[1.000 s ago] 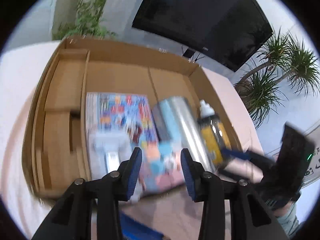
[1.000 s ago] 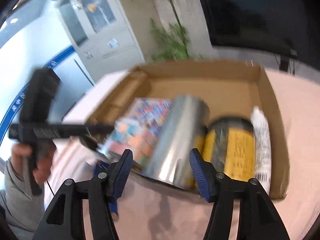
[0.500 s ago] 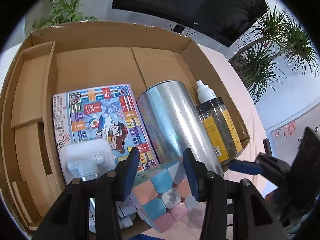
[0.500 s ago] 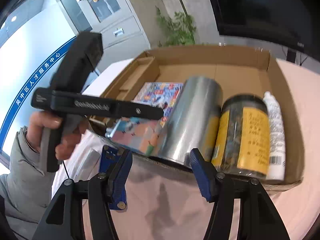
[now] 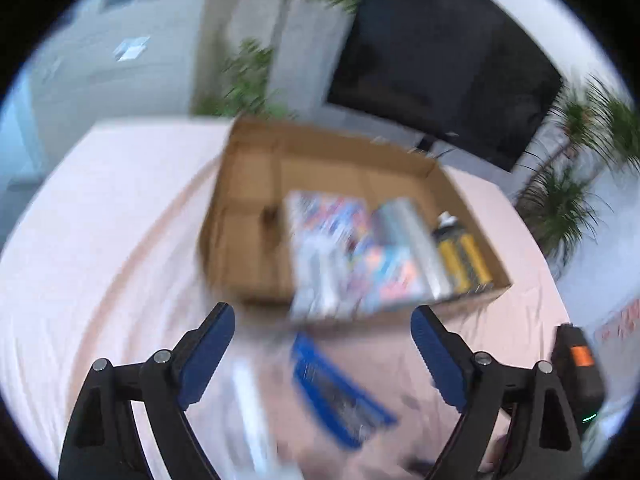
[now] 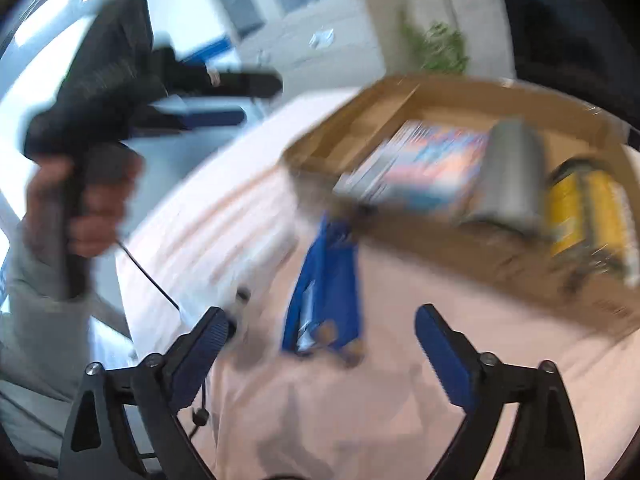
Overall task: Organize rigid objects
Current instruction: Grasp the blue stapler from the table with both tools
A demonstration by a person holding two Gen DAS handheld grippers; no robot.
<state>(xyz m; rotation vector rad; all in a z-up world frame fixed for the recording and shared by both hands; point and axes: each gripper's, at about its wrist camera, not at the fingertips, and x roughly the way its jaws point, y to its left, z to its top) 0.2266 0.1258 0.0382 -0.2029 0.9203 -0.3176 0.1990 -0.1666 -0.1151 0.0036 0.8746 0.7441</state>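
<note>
Most things already lie in the cardboard box (image 5: 256, 216) ahead of both claws — left claw (image 5: 322, 354) and right claw (image 6: 322, 350) have just been opening, nothing between them — while the blue packet (image 6: 324, 280) just ahead on the desk (image 5: 100, 220) is left.

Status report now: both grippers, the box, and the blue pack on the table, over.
Left gripper and right gripper just opened wide, nothing between the jaws. Cardboard box part filled. Blue pack lies loose on the table in front of it. Nothing blocks it.

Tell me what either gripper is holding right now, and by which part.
Nothing is held. The left gripper and right gripper have both just opened wide with empty jaws; the blue packet lies loose on the tablecloth.
</note>
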